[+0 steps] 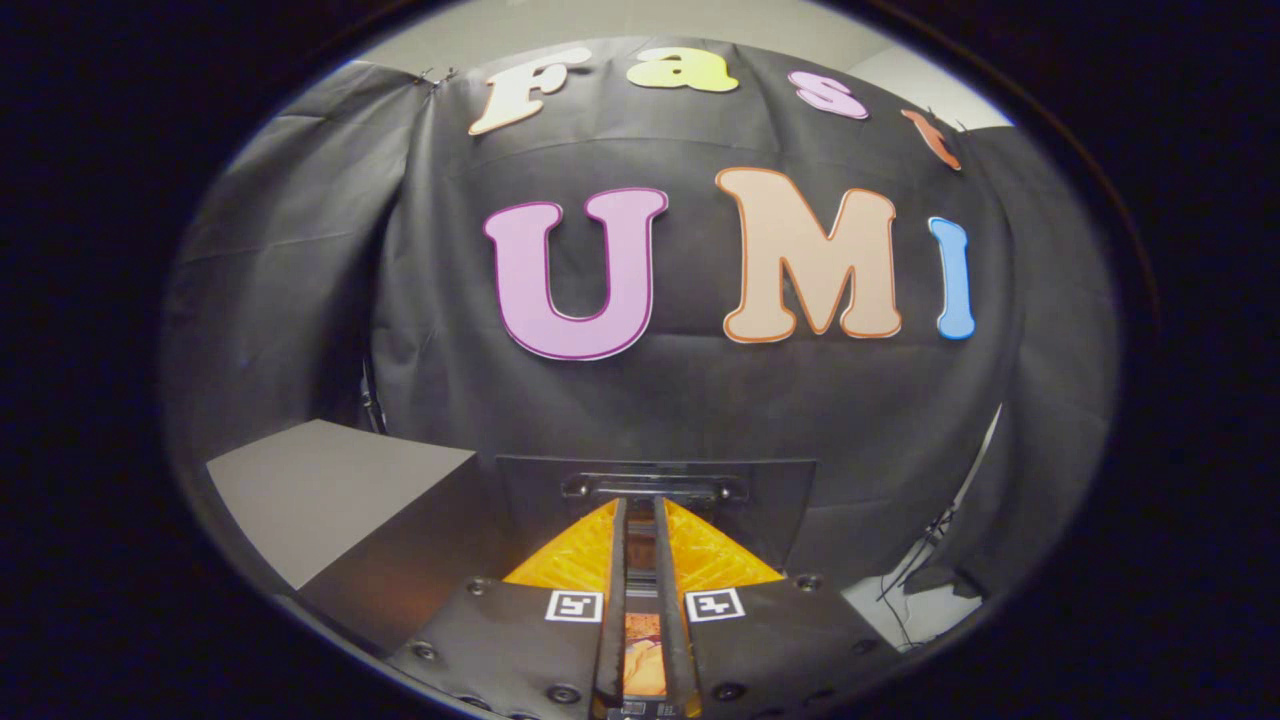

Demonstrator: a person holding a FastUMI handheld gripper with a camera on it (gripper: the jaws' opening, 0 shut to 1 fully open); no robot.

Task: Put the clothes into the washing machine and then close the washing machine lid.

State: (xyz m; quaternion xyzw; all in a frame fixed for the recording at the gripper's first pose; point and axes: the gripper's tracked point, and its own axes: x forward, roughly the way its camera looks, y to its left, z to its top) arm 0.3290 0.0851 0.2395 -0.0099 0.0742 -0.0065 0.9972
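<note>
My gripper points level at the booth wall, its fingers drawn together with only a thin dark slit between them. The fingertips reach the bar handle of a dark flat panel, which looks like the washing machine lid standing upright just ahead. I cannot tell whether the tips touch the handle. Low in the slit, near the finger bases, a strip of pinkish-orange cloth shows. Whether it is pinched or lies below the fingers is unclear. The machine's drum is hidden.
A grey flat-topped block with a dark side stands to the left of the lid. Beyond the lid on the right, black cables trail over a pale floor at the foot of the cloth wall.
</note>
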